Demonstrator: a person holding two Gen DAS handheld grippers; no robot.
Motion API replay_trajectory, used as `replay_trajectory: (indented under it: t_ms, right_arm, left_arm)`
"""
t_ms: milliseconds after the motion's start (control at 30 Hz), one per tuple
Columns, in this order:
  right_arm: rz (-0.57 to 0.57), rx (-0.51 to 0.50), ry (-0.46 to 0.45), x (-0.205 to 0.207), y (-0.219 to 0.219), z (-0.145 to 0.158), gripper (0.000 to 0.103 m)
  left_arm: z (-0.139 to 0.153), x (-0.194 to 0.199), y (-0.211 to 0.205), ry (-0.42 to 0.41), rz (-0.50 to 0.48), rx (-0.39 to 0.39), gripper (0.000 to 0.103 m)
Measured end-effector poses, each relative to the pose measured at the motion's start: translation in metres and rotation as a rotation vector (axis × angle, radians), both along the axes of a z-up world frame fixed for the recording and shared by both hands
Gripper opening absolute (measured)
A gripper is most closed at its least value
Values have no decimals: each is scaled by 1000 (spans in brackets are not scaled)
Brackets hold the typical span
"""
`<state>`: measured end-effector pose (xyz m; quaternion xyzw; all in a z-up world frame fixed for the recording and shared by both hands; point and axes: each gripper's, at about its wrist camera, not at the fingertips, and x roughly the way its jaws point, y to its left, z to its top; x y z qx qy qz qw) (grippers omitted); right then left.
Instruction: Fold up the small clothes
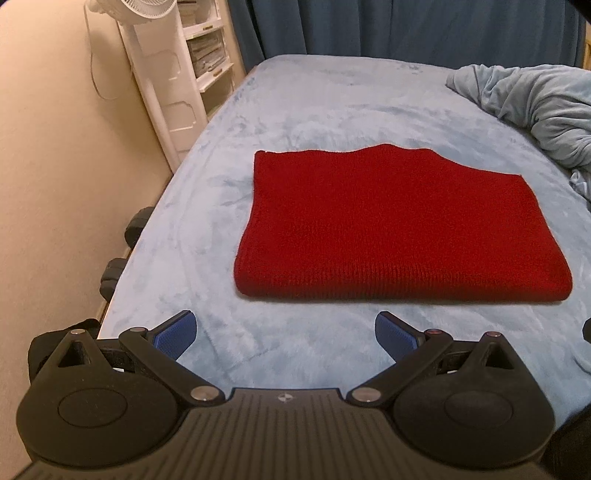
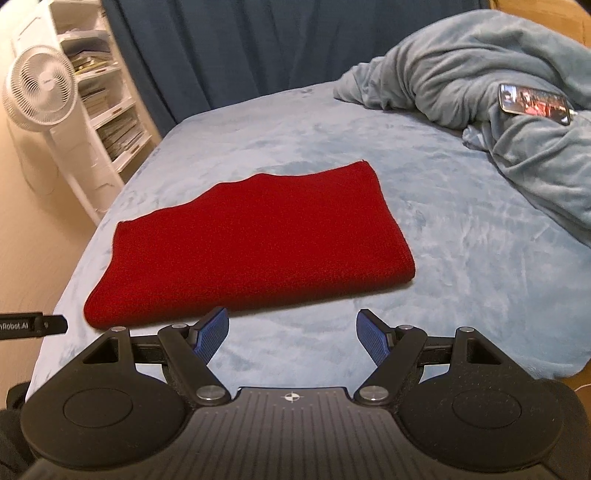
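A red knitted garment (image 1: 391, 225) lies folded into a flat rectangle on the light blue bed cover (image 1: 295, 110). It also shows in the right wrist view (image 2: 251, 240). My left gripper (image 1: 285, 334) is open and empty, a short way in front of the garment's near folded edge. My right gripper (image 2: 291, 334) is open and empty, just in front of the garment's near right part, its left fingertip close to the red edge. The tip of the left gripper (image 2: 33, 325) shows at the left edge of the right wrist view.
A crumpled blue-grey blanket (image 2: 498, 92) is piled at the far right of the bed, with a lit phone (image 2: 533, 103) on it. A white fan (image 2: 40, 92) and white shelves (image 2: 107, 96) stand left of the bed. Dark blue curtains (image 1: 406, 26) hang behind.
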<state>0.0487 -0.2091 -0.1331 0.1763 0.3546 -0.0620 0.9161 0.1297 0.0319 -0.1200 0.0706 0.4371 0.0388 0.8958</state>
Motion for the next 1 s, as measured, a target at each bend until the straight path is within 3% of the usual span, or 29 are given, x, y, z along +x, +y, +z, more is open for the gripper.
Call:
replay_trajectory:
  t_ms: [167,400,700,833,900,1000]
  right_arm:
    - [-46,53,-7,19,-16,-16,79]
    - [-197,207,36,48,-56,-54,82]
    - [-310,143,53,85,-96,-81,82]
    - [-336,123,136,100,-104,-108,82]
    - [-341,169,197,102,-106,-129,82]
    - [-345,208,171,98,-109,-132,86]
  left_arm:
    - [-10,19,-8,5,12,13,103]
    - [-26,52,-7,8,73,7,103]
    - [-45,92,-2,-22,117,34,103]
    - [-72,110,-5,-10,108,77,103]
    - [-97,117,-7,35,76,136,103]
    - [-116,117,-2,59,57,152,103]
